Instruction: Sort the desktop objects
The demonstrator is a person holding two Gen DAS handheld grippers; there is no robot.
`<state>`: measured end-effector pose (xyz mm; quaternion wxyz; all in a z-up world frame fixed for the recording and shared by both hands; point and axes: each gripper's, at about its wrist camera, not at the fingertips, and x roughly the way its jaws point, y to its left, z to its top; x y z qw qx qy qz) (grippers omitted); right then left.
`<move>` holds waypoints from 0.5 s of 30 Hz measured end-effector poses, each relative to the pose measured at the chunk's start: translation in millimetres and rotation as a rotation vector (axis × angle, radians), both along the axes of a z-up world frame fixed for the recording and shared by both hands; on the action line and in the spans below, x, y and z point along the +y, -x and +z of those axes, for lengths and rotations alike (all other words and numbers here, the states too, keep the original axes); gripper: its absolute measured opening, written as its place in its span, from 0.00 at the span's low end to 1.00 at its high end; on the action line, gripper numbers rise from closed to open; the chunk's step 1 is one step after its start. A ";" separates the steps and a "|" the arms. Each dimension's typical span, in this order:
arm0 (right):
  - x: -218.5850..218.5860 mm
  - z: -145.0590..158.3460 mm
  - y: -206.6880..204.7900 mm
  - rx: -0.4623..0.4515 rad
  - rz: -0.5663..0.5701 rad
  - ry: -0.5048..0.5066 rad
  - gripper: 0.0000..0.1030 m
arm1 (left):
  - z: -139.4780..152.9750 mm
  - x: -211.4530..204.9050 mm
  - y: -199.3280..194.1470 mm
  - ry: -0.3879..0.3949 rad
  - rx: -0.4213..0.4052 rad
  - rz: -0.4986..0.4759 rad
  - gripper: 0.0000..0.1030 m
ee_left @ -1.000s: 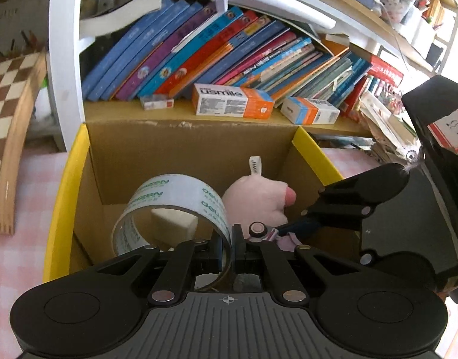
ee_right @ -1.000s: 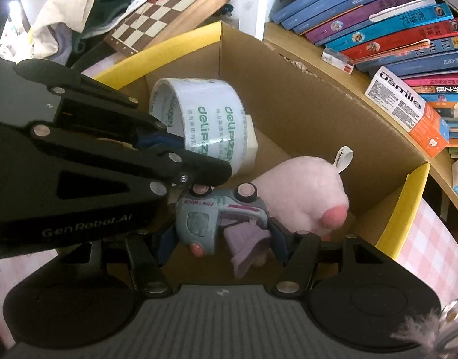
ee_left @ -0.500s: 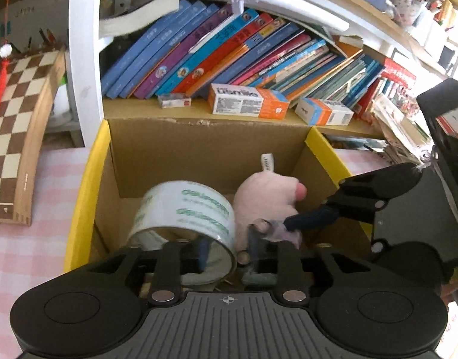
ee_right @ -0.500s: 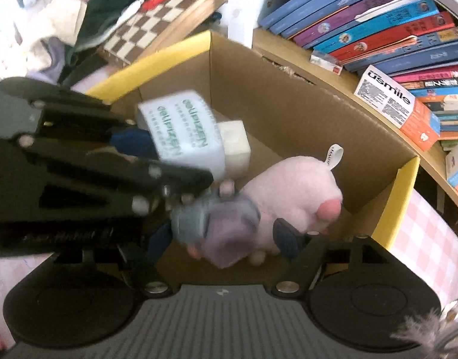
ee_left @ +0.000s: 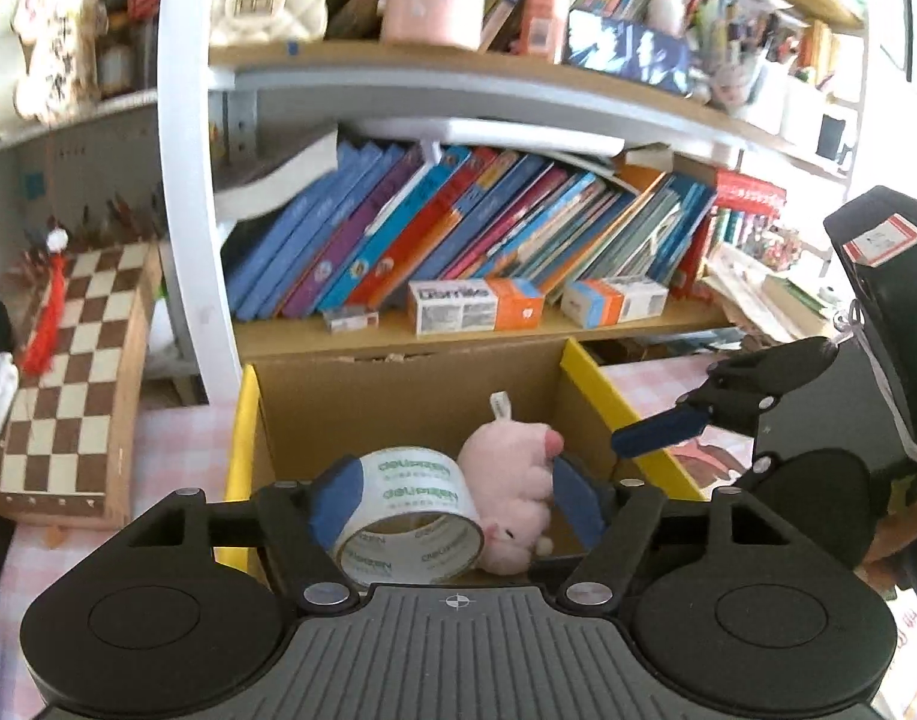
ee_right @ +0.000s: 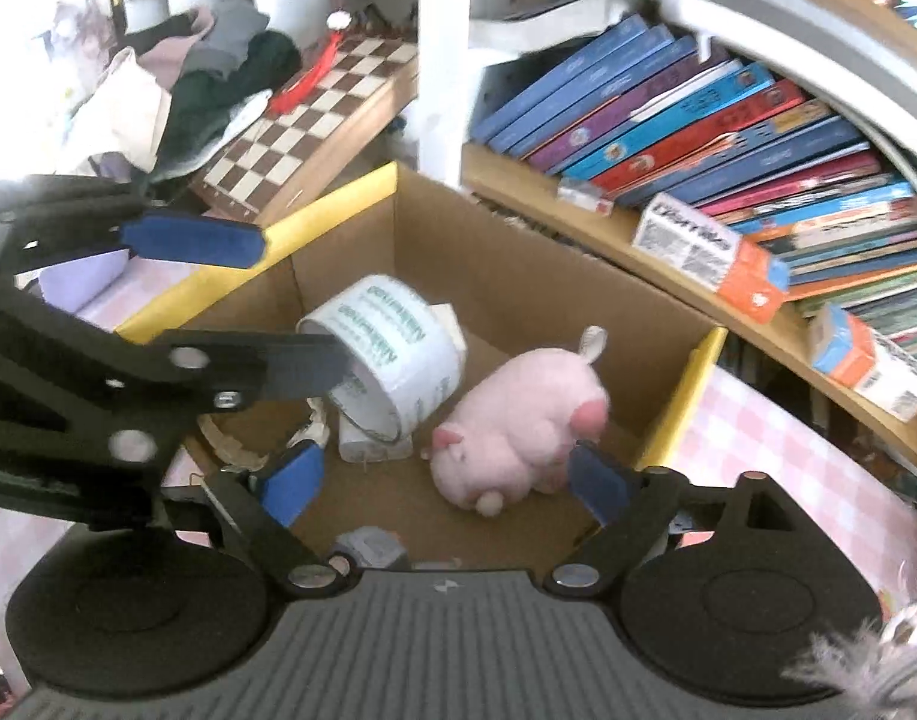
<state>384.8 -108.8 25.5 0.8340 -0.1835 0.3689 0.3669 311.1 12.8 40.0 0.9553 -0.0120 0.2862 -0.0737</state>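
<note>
tape roll (ee_right: 392,354) lies on its side in the cardboard box (ee_right: 518,276), toward its left wall, beside the pink plush (ee_right: 518,420) | toy car (ee_right: 368,549) at the box's near edge | our left gripper (ee_left: 455,495) spread wide, empty, above tape and plush | our right gripper (ee_right: 446,480) spread wide, empty, above the car

I'm working in what looks like a lived-in home study or child's room: a white-framed wooden bookshelf (ee_left: 398,330) holds a leaning row of colourful children's picture books (ee_left: 458,228), with a cream quilted handbag (ee_left: 266,0) on the shelf above. A brown-and-cream wooden chessboard (ee_left: 80,372) leans beside it, and I see a heap of crumpled clothes (ee_right: 206,78) behind. The table wears a pink checked tablecloth (ee_right: 776,450).
</note>
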 end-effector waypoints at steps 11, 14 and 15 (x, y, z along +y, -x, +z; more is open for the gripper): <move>-33.0 23.2 47.6 -0.113 -0.119 -0.072 0.89 | 19.7 -1.8 54.1 -0.007 -0.082 0.007 0.80; -40.7 29.7 58.8 -0.129 -0.159 -0.110 0.89 | 18.2 3.0 66.8 -0.010 -0.079 0.025 0.83; -43.2 32.0 63.2 -0.134 -0.173 -0.124 0.90 | 17.0 5.0 70.3 -0.011 -0.073 0.033 0.83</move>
